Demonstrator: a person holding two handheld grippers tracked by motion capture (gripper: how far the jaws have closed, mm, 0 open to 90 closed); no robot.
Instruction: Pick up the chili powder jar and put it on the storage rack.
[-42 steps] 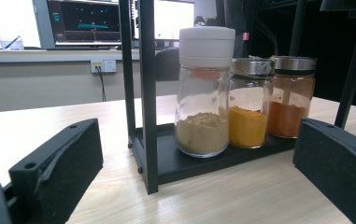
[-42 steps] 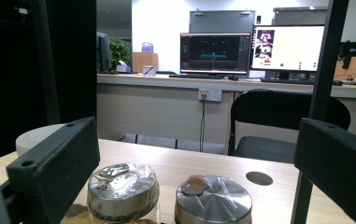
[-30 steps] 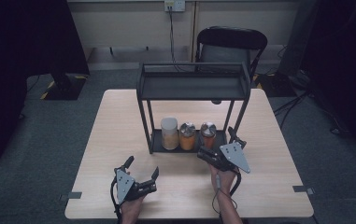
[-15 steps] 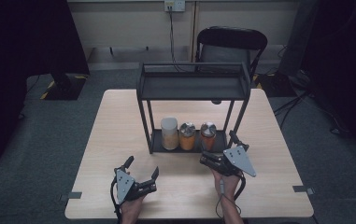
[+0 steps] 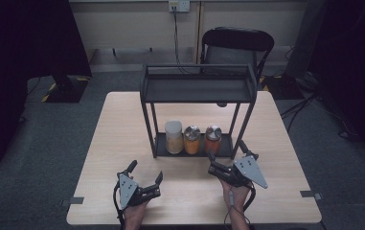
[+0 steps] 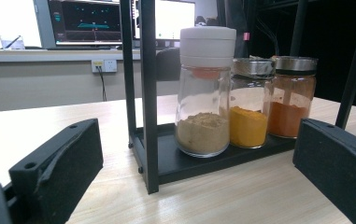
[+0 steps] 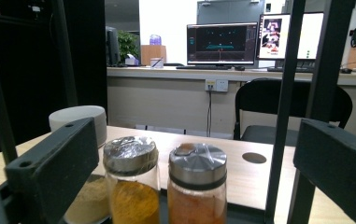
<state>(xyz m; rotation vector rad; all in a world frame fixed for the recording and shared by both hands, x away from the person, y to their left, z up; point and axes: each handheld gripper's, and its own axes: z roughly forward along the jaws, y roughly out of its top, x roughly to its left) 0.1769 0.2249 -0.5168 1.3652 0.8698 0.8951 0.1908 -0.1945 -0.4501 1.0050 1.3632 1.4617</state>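
Just ahead of the right gripper (image 5: 225,161), whose jaws stand wide and empty, three jars sit touching in a row on the bottom shelf of the rack (image 5: 198,89): the orange-red jar (image 7: 197,191) nearest, the yellow jar (image 7: 131,185) beside it, the white-capped jar (image 6: 205,91) beyond. Reaching in, a jaw could strike the rack's post (image 7: 285,107) or nudge a neighbouring jar over. The left gripper (image 5: 145,178) rests wide on the worktop (image 5: 122,124).

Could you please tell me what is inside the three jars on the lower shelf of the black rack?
White-capped jar: tan powder. Middle jar: yellow powder. Right jar: orange-red powder. Each is partly filled. The lids cover the tops, so any shaker holes cannot be seen.
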